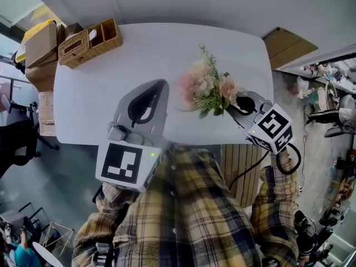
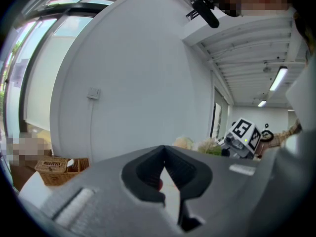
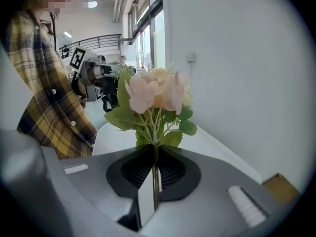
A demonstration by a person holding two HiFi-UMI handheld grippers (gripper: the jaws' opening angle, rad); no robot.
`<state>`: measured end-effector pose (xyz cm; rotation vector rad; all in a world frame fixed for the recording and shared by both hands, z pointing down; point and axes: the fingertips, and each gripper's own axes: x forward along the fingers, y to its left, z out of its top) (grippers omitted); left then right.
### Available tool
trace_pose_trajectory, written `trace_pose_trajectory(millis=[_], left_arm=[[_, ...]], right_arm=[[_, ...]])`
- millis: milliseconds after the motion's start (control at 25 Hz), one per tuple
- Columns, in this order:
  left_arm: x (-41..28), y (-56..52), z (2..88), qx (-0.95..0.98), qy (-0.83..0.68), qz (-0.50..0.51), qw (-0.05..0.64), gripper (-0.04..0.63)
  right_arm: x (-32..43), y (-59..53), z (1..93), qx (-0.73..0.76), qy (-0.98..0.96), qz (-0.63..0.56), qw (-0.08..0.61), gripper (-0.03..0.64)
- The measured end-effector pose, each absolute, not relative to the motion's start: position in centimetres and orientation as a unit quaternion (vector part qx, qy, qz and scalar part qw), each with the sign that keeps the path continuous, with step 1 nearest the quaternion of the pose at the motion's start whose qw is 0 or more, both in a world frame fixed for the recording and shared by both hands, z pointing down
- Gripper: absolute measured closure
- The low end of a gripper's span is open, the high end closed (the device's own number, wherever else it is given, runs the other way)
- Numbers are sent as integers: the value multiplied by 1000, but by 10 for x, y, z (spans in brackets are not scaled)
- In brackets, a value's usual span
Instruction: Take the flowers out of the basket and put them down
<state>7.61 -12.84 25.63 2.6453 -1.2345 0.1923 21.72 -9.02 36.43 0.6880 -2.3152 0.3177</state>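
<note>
A bunch of pale pink and cream flowers [image 1: 208, 88] with green leaves hangs over the right half of the white table [image 1: 111, 93]. My right gripper [image 1: 236, 102] is shut on its thin green stems; in the right gripper view those stems [image 3: 156, 172] run between the closed jaws and the blooms [image 3: 155, 94] stand beyond the tips. The wicker basket [image 1: 89, 40] sits at the table's far left corner, well away from both grippers. My left gripper [image 1: 158, 89] hovers over the table's near middle, shut and holding nothing. In the left gripper view the basket [image 2: 52, 167] is low at the left.
Cardboard boxes [image 1: 41, 46] are stacked off the table's left end. A flat cardboard piece [image 1: 283, 43] lies beyond the right corner. A slatted wooden panel [image 1: 239, 166] stands under the near edge. My plaid sleeves fill the lower head view.
</note>
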Motion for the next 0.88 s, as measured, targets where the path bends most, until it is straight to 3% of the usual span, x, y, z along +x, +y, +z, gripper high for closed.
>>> trace_pose_trajectory(millis=[440,880], left_arm=[[58,-109,260,879,-455,80,116,594],[-7,-103,259,849,-510,60,124,594]], right_arm=[[207,-94,290,319,-909,114,242,591],[121,-98,273,272,-932,105,217,591]])
